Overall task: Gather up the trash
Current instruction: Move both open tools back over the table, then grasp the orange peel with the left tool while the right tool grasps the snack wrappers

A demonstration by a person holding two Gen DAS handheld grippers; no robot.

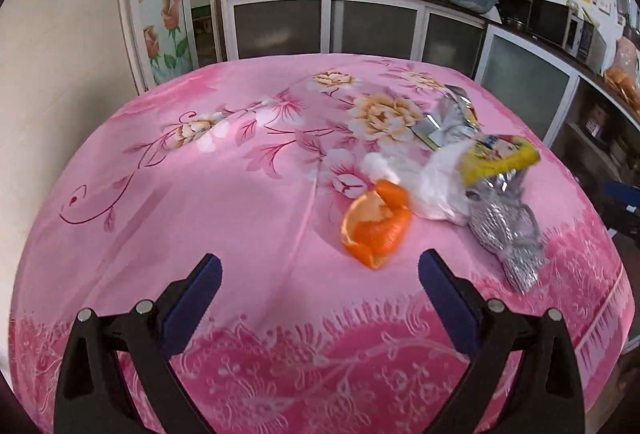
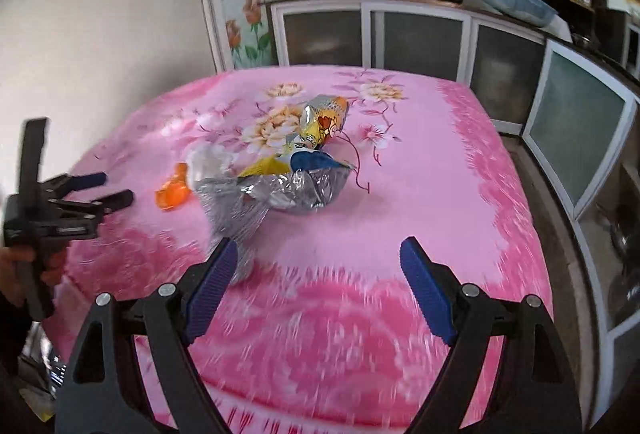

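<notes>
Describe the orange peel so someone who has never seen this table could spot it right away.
Start from the pink flowered tablecloth and find the pile of trash on it. The orange peel lies at the pile's near-left edge, touching a white plastic bag. It is the only bright orange, curled piece; its neighbours are silver foil and yellow wrappers.

Orange peel, silver wrappers, pink floral tablecloth

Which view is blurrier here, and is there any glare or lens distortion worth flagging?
Right wrist view: motion blur smears the tablecloth near the tongs; foil wrapper glints. Left wrist view: sharper, orange peel slightly soft. Both: fisheye bends the cabinets.
</notes>
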